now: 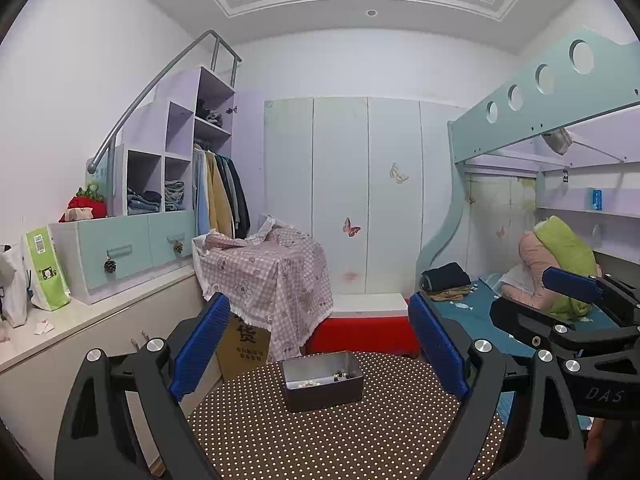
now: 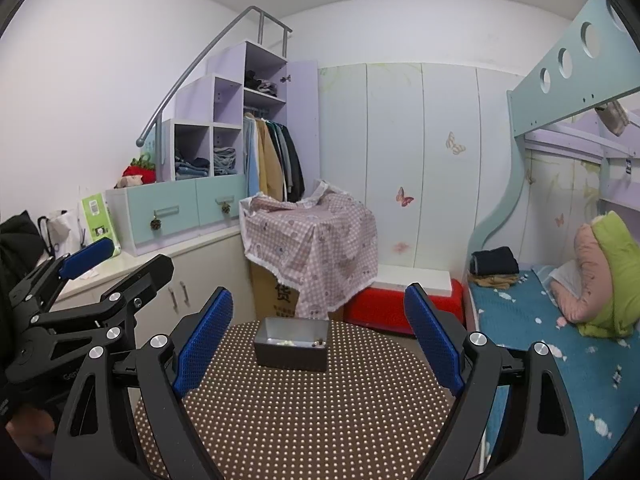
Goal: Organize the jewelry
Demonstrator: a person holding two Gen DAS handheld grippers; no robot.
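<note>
Two tongs, left (image 1: 318,344) and right (image 2: 318,336), hang apart and empty. Beads (image 1: 342,377) in the tin (image 1: 320,394) look tiny, light, slippery; pinch a strand's middle.

Each black-framed claw (image 1: 316,344) bears ribbed blue pads, silver screws, perhaps lettering.

Two grippers (image 1: 318,344) (image 2: 318,336), one tin (image 1: 322,380).

A small grey metal box (image 1: 322,380) sits flat on the dotted brown table (near its far edge). Inside lie white beads (image 1: 308,381) and dark beads (image 1: 343,376), apart.
</note>
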